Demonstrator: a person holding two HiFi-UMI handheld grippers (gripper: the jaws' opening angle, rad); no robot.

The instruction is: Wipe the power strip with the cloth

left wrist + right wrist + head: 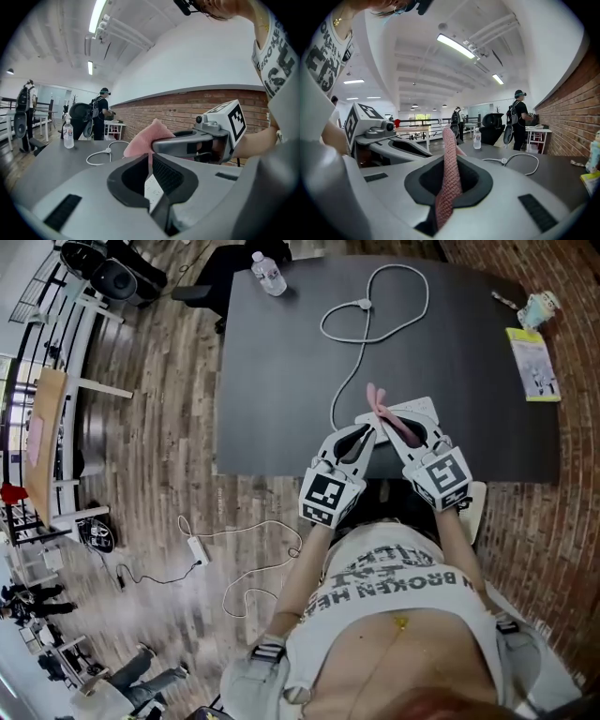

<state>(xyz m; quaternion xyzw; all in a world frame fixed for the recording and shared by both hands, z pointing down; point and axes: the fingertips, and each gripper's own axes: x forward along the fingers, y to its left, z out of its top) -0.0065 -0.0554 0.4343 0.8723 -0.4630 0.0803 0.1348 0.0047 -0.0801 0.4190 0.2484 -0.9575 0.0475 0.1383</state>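
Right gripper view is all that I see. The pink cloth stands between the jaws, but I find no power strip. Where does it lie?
Observer: The power strip lies at the near edge of the table, just beyond the tip of the right hand-held gripper. In the head view the cloth overlaps part of it.
Operator: And the left hand-held gripper, does it hold anything?
Observer: Its jaws are shut, and in the left gripper view a thin pink edge of the cloth runs in the seam between them.
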